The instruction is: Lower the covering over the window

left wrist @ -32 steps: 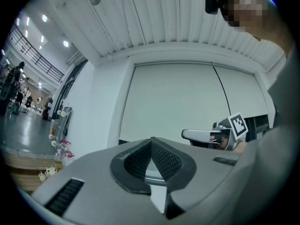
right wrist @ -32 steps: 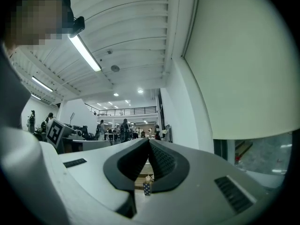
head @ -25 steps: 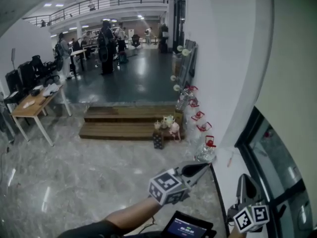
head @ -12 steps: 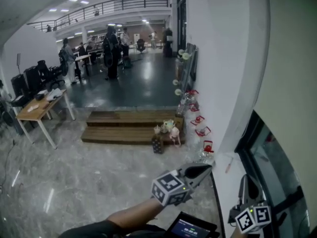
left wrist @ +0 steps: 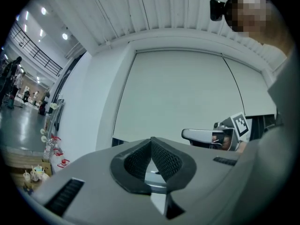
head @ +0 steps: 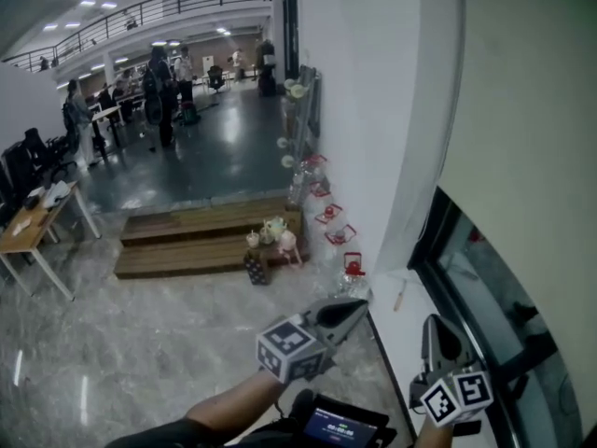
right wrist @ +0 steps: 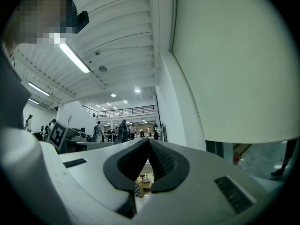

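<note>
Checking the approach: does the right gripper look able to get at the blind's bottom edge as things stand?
Probably yes. Nothing shows between the right gripper and the blind's bottom edge, off to its right; its jaws are shut and empty, so they must open first.

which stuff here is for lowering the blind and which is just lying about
For the job: blind, window, left tool, right tool, both shut and empty.
Lying about: wooden steps, red-topped bottles, desk.
</note>
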